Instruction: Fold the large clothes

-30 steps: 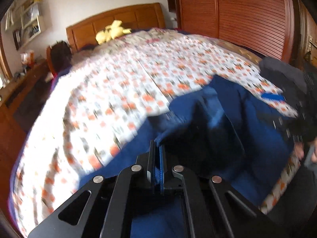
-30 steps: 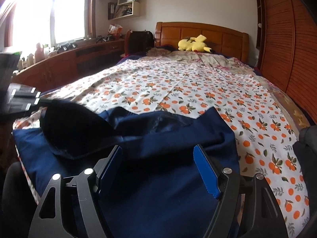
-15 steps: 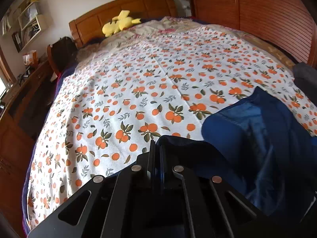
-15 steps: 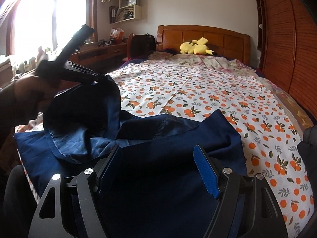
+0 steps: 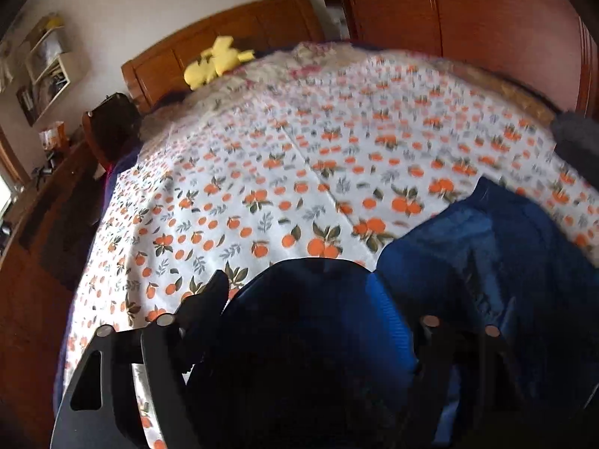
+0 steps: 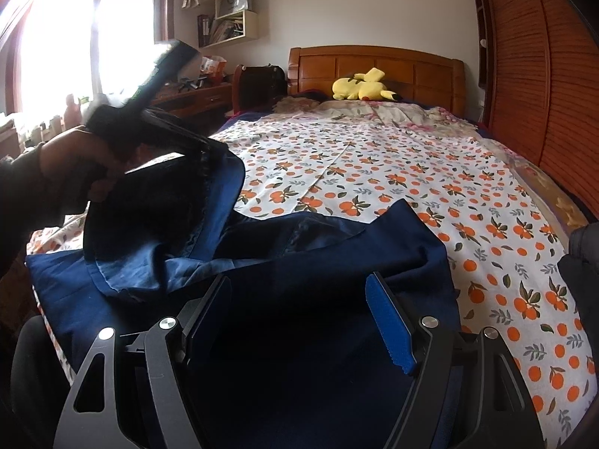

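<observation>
A large navy garment (image 6: 337,254) lies spread across the near end of the bed. One flap of it is lifted and folded over at the left. My left gripper (image 5: 299,292) has its jaws opening wide, and a dark fold of the garment (image 5: 486,254) bulges loosely between them without being pinched. The right wrist view shows that left gripper (image 6: 209,149) in a person's hand (image 6: 75,164) at the top of the raised flap. My right gripper (image 6: 297,292) hovers open just above the garment's middle with nothing between its blue pads (image 6: 389,325).
The bed has a white cover with an orange-fruit print (image 6: 374,172). A yellow plush toy (image 6: 361,88) lies by the wooden headboard. A wooden wardrobe (image 6: 543,75) lines the right side and a desk (image 6: 194,97) the left. A dark grey garment (image 6: 580,262) sits at the bed's right edge.
My left gripper carried a fold of the navy garment across while shut on it, then its jaws spread wide. The right gripper has stayed put and open.
</observation>
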The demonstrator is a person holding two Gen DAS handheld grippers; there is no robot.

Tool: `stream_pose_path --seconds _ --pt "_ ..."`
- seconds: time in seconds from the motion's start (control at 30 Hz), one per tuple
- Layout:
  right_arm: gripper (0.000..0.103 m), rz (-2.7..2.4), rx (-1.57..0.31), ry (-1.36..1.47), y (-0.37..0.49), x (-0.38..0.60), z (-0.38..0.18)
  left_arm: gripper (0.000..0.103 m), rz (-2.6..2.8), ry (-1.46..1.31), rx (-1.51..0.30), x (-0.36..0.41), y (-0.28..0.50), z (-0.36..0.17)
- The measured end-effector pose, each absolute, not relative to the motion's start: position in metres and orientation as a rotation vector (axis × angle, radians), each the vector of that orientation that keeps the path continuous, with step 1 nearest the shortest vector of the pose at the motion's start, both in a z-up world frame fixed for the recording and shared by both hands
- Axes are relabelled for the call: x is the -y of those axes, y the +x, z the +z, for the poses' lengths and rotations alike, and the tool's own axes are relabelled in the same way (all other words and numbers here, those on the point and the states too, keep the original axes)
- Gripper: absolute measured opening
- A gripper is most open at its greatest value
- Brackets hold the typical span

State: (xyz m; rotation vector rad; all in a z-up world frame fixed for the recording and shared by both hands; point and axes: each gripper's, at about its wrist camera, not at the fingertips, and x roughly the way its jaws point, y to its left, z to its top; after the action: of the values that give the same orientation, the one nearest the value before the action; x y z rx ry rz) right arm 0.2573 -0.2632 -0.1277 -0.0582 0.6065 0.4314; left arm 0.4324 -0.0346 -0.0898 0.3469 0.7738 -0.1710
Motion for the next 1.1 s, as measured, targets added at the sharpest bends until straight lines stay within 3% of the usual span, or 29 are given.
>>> stream_pose_path --seconds 0.2,0.53,1.03,1.1 --pt "0.071 0.433 -0.594 -0.064 0.256 0.266 -0.121 0.086 -0.144 0.286 -0.737 -0.005 0.393 -0.081" --pt "0.071 0.368 -0.581 -0.057 0.290 0.283 -0.098 0.086 -0.100 0.231 -0.810 -0.071 0.358 -0.105" --pt "0.067 0.276 -0.748 -0.039 0.385 0.321 -0.135 0.086 -0.130 0.348 -1.007 -0.049 0.385 -0.172" --pt "0.067 0.277 -0.753 -0.042 0.388 0.320 -0.138 0.079 -0.113 0.368 -1.033 -0.049 0.391 -0.179"
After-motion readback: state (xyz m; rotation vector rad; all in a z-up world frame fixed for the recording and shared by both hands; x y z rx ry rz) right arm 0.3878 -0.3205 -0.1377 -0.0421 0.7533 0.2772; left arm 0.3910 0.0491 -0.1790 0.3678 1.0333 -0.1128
